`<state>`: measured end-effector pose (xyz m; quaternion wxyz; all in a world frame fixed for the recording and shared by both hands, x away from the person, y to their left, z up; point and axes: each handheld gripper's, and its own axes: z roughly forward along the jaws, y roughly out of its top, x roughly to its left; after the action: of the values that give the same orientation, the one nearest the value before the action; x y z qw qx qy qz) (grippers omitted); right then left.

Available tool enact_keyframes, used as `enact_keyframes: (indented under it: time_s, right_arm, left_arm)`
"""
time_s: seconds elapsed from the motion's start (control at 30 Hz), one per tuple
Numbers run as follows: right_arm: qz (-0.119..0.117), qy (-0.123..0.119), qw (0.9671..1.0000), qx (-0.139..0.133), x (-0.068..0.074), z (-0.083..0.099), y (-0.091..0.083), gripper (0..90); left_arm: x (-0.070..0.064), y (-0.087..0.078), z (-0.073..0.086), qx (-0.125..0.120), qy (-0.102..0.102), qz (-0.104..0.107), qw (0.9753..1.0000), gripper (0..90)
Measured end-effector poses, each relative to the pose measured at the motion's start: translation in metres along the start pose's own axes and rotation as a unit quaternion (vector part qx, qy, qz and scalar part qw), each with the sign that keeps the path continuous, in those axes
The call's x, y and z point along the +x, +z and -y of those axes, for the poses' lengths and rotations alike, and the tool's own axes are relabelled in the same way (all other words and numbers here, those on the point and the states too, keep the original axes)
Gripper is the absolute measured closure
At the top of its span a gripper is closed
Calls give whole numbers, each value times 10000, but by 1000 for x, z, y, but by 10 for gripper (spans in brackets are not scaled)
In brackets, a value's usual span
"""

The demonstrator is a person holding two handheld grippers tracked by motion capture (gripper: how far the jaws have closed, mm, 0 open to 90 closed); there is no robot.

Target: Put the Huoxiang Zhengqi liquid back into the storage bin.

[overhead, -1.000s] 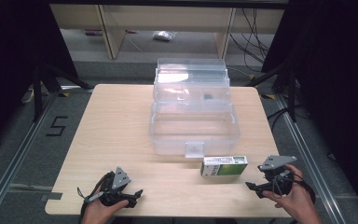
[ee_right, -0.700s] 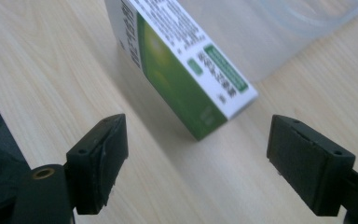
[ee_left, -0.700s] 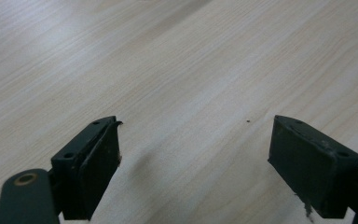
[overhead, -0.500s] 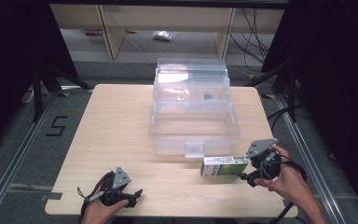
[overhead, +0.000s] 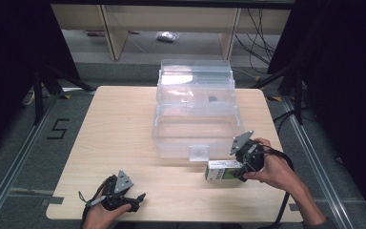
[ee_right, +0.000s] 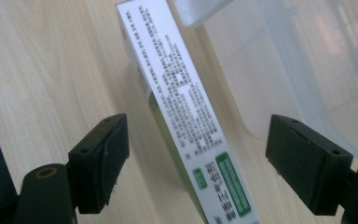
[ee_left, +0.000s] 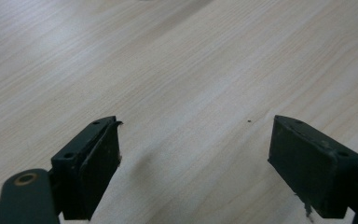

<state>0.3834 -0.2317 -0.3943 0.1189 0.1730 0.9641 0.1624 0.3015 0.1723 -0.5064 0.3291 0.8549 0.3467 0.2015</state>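
Nearest the person, the left gripper (overhead: pixel 136 198) rests low on the table (overhead: pixel 119 129) at its near left corner, in the same place as a second ago; in the left gripper view its jaws stand wide apart with nothing but bare wood between them, so it is released and idle.

The change is on the right. A second ago the right gripper (overhead: pixel 238 169) hung off to the right of the small white-and-green carton (overhead: pixel 223 170); it has since slid leftward and now sits against the carton's right end. In the right gripper view the jaws are spread open, one on either side of the carton (ee_right: pixel 186 126), which runs lengthwise between them without either pad touching it. The carton lies on its long side on the wood, just in front of the clear plastic box (overhead: pixel 195 129) and near its front latch tab (overhead: pixel 199 152).

This looks like the end of the approach: the carton is straddled but not yet gripped. Closing the jaws across its narrow width would be the likely next step, probably to lift it into the open box beyond, whose lid (overhead: pixel 195 76) stands raised at the far side.
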Motion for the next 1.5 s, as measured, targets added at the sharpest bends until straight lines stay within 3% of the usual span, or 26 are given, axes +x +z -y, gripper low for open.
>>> enact_keyframes:
  time_s: [0.07,0.2,0.27,0.37,0.43,0.5,0.53,0.57,0.6,0.67,0.7,0.73,0.77,0.8,0.87,0.9,0.97,1.0,1.03,1.1,1.13,1.2,1.33,1.4,1.43,1.5]
  right_arm:
    - [-51,-42,9999,121,0,-4,6,225]
    - [-250,-171,9986,422,0,-9,21,242]
    - [-364,-245,9976,543,0,-11,25,268]
    - [-397,-324,9970,577,-1,-12,29,289]
    - [-450,-339,9960,696,-1,-13,32,327]
    - [-388,-462,9948,822,-4,-13,34,365]
    - [-427,-429,9945,853,-4,-13,34,383]
    - [-459,-462,9942,854,-5,-13,35,401]
    - [-504,-419,9931,968,-7,-13,36,442]
    - [-528,-442,9926,998,-8,-13,37,458]
    - [-568,-561,9917,1005,-10,-13,38,472]
    - [-560,-372,9919,1081,-9,-15,37,497]
    - [-560,-372,9919,1081,-9,-15,37,497]
    - [-612,-500,9914,1043,-11,-15,38,505]
    - [-693,-435,9902,1136,-12,-17,40,526]
    - [-702,-588,9896,1107,-13,-19,41,541]
    - [-705,-504,9890,1200,-13,-19,41,552]
    - [-744,-733,9875,1181,-15,-20,42,569]
    - [-735,-626,9870,1284,-12,-21,40,585]
    - [-797,-711,9857,1303,-13,-22,41,612]
    - [-846,-921,9834,1313,-13,-24,41,637]
    - [-801,-803,9835,1406,-10,-25,41,638]
    - [-864,-918,9815,1442,-10,-27,40,640]
    - [-921,-1243,9793,1306,-12,-28,40,640]
    - [-908,-956,9816,1380,-9,-29,34,640]
    - [-921,-1079,9818,1264,-11,-30,33,640]
  left_arm:
    - [-1,0,0,19,-70,13,10000,158]
    - [1,1,0,-32,60,-18,10000,158]
    - [0,0,0,-2,6,6,10000,158]
    - [1,0,0,-43,24,-22,10000,158]
    - [-1,0,1,-4,-138,18,9999,158]
    - [0,0,0,12,-54,6,10000,158]
    - [-2,0,0,-11,-172,-11,9999,158]
    - [1,0,-1,-36,56,-30,10000,158]
    - [-1,0,0,-28,-64,-20,10000,159]
    - [0,0,0,-34,-47,-27,10000,159]
    - [-2,0,1,-13,-184,-20,9998,159]
    - [-2,0,0,-7,-186,-19,9998,159]
    - [0,0,0,-38,-17,-29,10000,159]
    - [-1,0,0,-21,-73,-18,10000,159]
    - [-1,1,0,-26,-25,-29,10000,159]
    - [-1,1,0,-26,-25,-29,10000,159]
    - [-2,1,0,-15,-115,-52,9999,159]
    - [-2,1,0,-18,-69,-52,10000,159]
    - [-2,1,0,-18,-81,-49,10000,159]
    - [-2,0,0,8,-70,-44,10000,160]
    - [-2,1,0,1,-58,-36,10000,160]
    - [-3,1,0,-27,-147,9,9999,161]
    - [-2,1,0,-20,-104,-46,9999,161]
    - [-2,1,0,13,-79,11,10000,162]
    - [-2,1,0,5,-95,5,10000,162]
    - [-2,1,0,-6,-99,7,10000,162]
